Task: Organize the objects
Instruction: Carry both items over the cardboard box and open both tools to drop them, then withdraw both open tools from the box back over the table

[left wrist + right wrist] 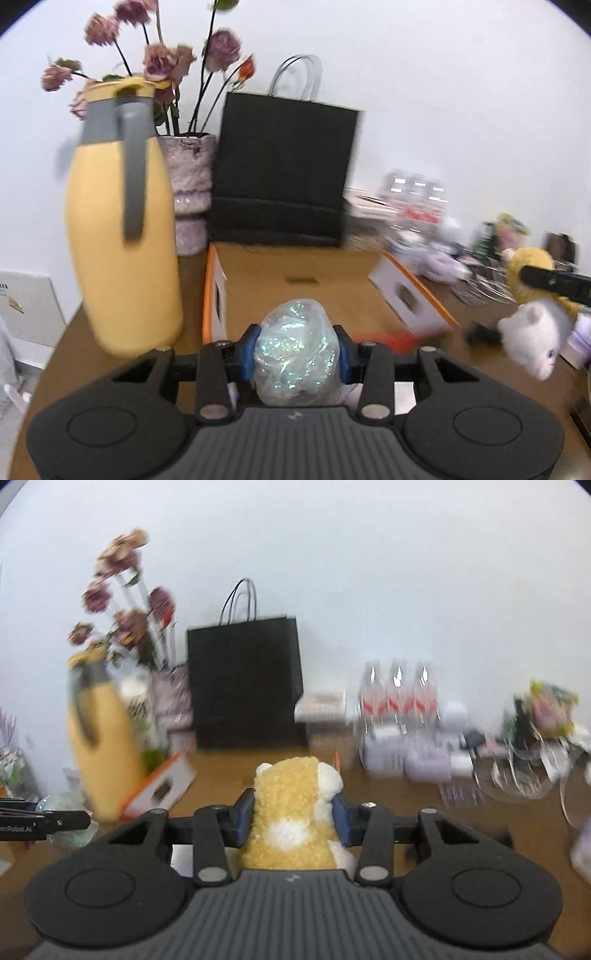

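Left wrist: left gripper [298, 350] pinches glitter bag [297, 354] | right gripper [291, 821] pinches plush toy [295, 816] | carry both level over open box [295, 280], release low

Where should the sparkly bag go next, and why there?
Probably forward and down into the open cardboard box. The left gripper is shut on the glittery plastic bag, and the box sits right ahead of it with its flaps open.
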A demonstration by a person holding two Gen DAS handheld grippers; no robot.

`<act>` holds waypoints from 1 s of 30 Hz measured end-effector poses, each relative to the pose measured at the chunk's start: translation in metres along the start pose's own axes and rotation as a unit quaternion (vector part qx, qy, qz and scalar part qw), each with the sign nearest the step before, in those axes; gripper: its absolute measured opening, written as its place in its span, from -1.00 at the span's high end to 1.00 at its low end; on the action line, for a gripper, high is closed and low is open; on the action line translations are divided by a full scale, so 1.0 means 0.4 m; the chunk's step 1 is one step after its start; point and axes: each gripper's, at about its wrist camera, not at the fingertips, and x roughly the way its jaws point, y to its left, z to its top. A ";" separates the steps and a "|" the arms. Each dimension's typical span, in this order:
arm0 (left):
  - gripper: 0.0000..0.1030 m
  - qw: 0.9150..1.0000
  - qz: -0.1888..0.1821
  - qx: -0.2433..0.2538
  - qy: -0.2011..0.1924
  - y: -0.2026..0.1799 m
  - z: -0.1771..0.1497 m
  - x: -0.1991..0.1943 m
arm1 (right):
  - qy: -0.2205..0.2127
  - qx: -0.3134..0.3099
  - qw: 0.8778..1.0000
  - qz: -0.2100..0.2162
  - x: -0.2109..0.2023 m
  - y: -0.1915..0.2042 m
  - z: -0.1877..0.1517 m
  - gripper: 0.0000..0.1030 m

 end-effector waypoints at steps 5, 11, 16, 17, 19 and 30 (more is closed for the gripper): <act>0.20 0.993 0.073 0.011 0.089 0.000 0.104 0.301 | 0.104 0.005 0.994 -0.028 0.346 0.001 0.056 0.15; -0.04 0.978 0.121 0.080 0.149 -0.005 0.049 0.441 | 0.198 -0.021 0.977 -0.071 0.547 0.001 -0.039 0.07; -0.35 0.980 0.103 0.083 0.148 0.000 0.059 0.382 | 0.212 -0.063 0.973 -0.065 0.530 0.041 -0.056 -0.49; -0.38 0.982 0.105 0.080 0.138 -0.003 0.073 0.359 | 0.198 -0.067 0.976 -0.062 0.504 0.050 -0.039 -0.68; -0.48 0.984 0.109 0.067 0.123 -0.005 0.111 0.303 | 0.172 -0.086 0.978 -0.076 0.456 0.072 0.006 -0.79; -0.98 0.999 0.039 0.017 0.028 -0.015 -0.040 -0.119 | 0.086 -0.042 0.995 -0.012 0.056 0.069 -0.025 -1.00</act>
